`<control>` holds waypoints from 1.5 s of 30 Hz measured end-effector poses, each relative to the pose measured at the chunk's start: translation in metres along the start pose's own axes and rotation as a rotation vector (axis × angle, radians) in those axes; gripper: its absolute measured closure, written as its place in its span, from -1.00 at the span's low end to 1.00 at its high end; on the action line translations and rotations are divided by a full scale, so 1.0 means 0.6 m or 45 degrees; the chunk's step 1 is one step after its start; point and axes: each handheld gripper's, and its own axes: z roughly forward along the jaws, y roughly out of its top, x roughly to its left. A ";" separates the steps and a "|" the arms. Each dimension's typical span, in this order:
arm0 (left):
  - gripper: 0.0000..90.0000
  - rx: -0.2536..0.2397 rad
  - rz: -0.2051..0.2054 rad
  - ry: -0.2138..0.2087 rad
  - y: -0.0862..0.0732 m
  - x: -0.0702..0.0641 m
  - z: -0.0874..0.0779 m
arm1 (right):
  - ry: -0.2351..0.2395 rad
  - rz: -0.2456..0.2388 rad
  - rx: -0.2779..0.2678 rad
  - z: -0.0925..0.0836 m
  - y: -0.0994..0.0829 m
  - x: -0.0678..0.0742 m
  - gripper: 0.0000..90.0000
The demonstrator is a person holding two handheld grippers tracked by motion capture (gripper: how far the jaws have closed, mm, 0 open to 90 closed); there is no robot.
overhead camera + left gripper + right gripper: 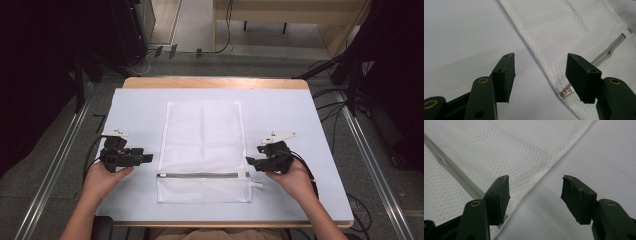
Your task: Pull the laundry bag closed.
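We noted the white mesh zip laundry bag (203, 150) flat mid-table on the pale cloth (135, 107), zipper apparently shut, left gripper (148, 158) & right gripper (249, 160) both w/ jaws apart, empty, beside its edges, so handling seemed unstarted; no legible writing.
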 end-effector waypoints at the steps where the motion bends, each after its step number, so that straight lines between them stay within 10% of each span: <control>1: -0.09 -0.002 -0.006 0.004 -0.002 0.001 -0.003 | 0.004 -0.012 0.002 0.001 0.001 0.004 -0.10; 45: -0.04 -0.023 -0.047 0.052 -0.031 0.012 -0.025 | 0.200 -0.209 0.021 0.064 0.067 0.132 0.00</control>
